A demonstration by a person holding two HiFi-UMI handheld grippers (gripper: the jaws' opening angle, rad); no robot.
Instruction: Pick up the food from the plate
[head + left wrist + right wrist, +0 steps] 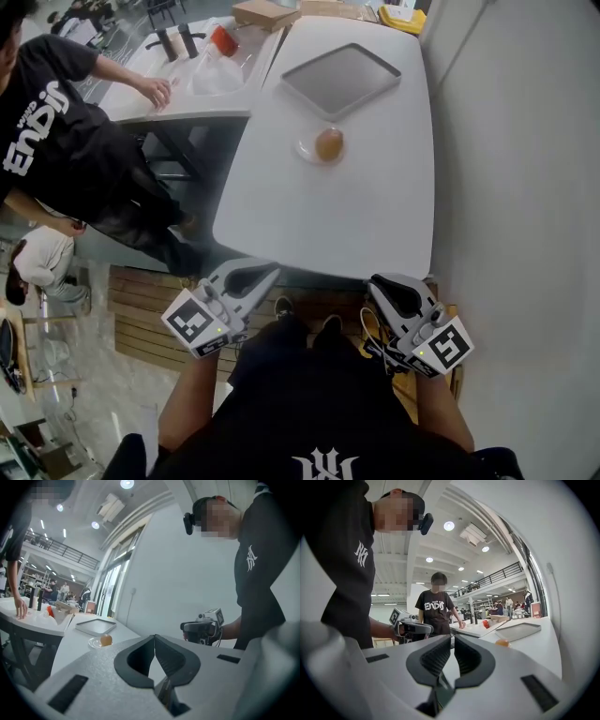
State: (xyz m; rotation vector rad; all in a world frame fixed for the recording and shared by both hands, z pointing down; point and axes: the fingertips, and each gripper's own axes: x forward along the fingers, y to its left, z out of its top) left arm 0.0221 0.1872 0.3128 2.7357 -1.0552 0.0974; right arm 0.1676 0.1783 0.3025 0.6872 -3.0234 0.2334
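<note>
Nearest to me, both grippers hang low in front of the wearer's black shirt, short of the table's near edge. My left gripper (265, 271) points toward the table. In the left gripper view its dark ribbed fingers (138, 660) meet at the tips with nothing between them. My right gripper (379, 282) is level with it and well apart. In the right gripper view its fingers (436, 660) are likewise pressed together and hold nothing. Below the left gripper I see slatted wooden boards (141, 314) on the floor.

Beyond the fingers lies the white rounded table (356, 216). Farther up its middle sits the task's thing, a round orange-brown piece of food (329, 143). It rests on a small pale round plate (307, 150), well apart from both grippers. Just behind the plate, toward the far side, a grey square tray (342, 78) lies flat, turned corner-on to me.

To the left, a second white table (178, 108) stands beside mine. A person in a black T-shirt with white lettering (47, 131) stands at it, one hand (155, 91) flat on its top. Past that hand I make out two dark upright bottle-like shapes (167, 43), a red object (222, 39) against something clear, and a brown cardboard box (265, 13). At the far corner of my table is something yellow (403, 18), but I cannot tell what it is.
</note>
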